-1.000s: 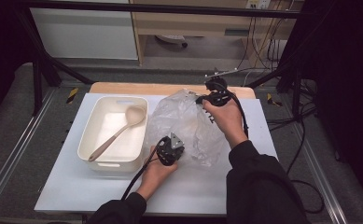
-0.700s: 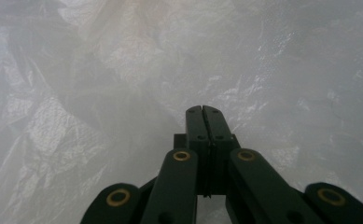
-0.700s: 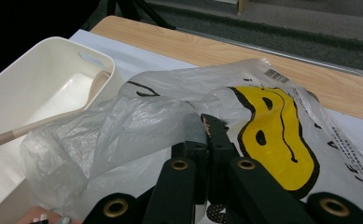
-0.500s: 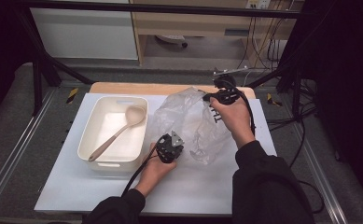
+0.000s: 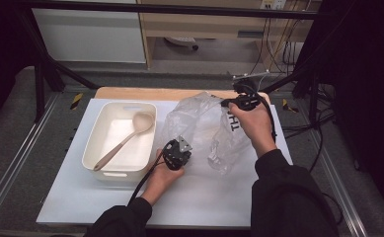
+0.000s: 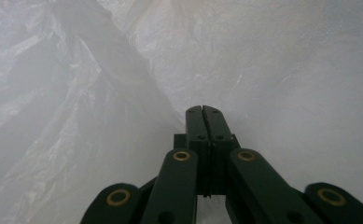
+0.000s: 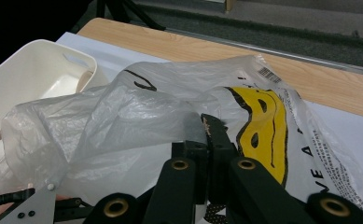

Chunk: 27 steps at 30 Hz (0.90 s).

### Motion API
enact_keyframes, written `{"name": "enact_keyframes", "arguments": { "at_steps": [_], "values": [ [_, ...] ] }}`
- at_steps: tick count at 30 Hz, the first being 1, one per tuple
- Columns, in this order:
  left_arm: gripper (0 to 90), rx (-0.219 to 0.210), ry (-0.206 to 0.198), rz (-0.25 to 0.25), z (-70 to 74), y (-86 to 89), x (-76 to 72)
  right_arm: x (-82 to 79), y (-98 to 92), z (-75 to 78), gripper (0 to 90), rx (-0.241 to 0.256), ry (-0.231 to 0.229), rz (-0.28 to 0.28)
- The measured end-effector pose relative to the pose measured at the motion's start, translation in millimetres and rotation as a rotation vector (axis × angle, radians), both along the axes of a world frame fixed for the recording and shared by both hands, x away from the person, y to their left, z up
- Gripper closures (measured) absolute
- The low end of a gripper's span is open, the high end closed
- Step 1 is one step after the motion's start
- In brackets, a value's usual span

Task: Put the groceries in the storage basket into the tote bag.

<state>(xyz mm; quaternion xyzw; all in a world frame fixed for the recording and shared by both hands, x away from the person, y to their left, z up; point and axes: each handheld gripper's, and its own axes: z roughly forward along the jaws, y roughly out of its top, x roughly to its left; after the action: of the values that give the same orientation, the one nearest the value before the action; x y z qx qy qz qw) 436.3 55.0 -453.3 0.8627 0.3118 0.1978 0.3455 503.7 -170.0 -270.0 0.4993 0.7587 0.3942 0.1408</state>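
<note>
Table (image 5: 81,207) has a crinkly clear plastic bag (image 5: 204,128) with a yellow smiley print, puffed up right of the white tub (image 5: 93,148) holding a wooden spoon (image 5: 125,140). Right gripper (image 5: 239,101) pinches its far edge, left gripper (image 5: 177,153) is clamped on its near side.

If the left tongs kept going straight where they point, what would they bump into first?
Probably the plastic bag. The left tongs are shut, seemingly on a fold of it, and more crinkled film lies just ahead. What's behind it can't be seen.
</note>
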Motion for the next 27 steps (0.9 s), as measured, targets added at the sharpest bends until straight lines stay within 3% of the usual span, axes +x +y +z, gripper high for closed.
{"name": "enact_keyframes", "arguments": {
  "at_steps": [10, 13, 17, 22, 27],
  "values": [
    [90.0, -0.017, 0.018, 0.012, 1.1, 2.7, 0.1, 6.8, 28.3, -9.2, 90.0, 0.001, 0.022, 0.036],
    [90.0, -0.051, 0.036, 0.011, 4.2, 3.1, -2.5, 8.5, 33.8, -12.7, 90.0, -0.004, 0.028, 0.036],
    [90.0, -0.094, 0.018, 0.013, 16.5, 2.7, -12.2, 8.4, 37.2, -14.8, 90.0, -0.009, 0.032, 0.037],
    [90.0, -0.158, 0.013, -0.019, 33.0, 6.1, -31.0, 6.3, 37.8, -14.8, 90.0, -0.011, 0.030, 0.041],
    [90.0, -0.190, 0.008, -0.044, 56.2, 11.8, -49.8, 5.1, 38.5, -18.1, 90.0, -0.021, 0.034, 0.037]
  ]
}}
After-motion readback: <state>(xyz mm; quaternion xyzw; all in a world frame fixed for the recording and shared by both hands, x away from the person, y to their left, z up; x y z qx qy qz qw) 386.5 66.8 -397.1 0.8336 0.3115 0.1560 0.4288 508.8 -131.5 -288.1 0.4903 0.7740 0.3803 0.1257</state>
